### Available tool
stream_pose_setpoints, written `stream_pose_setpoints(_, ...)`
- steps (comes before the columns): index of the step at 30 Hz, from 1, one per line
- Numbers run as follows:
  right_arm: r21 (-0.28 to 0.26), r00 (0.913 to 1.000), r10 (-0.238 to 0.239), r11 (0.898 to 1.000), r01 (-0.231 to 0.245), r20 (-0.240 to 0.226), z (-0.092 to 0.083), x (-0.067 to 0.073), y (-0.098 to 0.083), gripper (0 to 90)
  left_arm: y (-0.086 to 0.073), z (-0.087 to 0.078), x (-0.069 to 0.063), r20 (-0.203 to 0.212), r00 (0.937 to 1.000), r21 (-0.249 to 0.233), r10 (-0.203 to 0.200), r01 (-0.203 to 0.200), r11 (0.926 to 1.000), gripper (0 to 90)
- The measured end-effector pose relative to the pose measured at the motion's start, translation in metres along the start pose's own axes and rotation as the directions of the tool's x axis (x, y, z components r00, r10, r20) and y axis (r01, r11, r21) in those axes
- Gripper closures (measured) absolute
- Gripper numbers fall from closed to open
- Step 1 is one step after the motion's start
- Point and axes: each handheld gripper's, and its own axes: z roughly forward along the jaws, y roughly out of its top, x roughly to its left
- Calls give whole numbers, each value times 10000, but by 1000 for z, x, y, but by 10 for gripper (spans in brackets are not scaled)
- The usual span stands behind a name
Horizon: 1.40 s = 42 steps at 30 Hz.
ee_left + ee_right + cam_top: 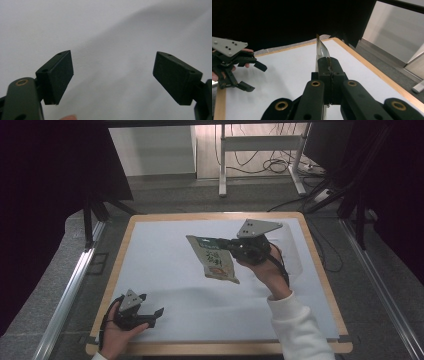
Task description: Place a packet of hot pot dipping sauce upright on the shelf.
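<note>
Near the table's [165, 270] front left corner my left hand-held gripper [150, 312] rests with jaws apart; my right hand-held gripper [223, 243] clamps a snack packet [214, 260] above the table's middle.

left gripper [150, 307]: fingers apart, low | right gripper [223, 243]: fingers clamped, raised
</note>
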Motion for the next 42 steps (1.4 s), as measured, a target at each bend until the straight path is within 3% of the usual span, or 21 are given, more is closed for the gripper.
stream_pose_setpoints(42, -1079, 9936, 578, 9930, -472, 973, -38, -39, -4, 893, -1, 2, 0, -45, 10000, 110, -12, 13, 9999, 167)
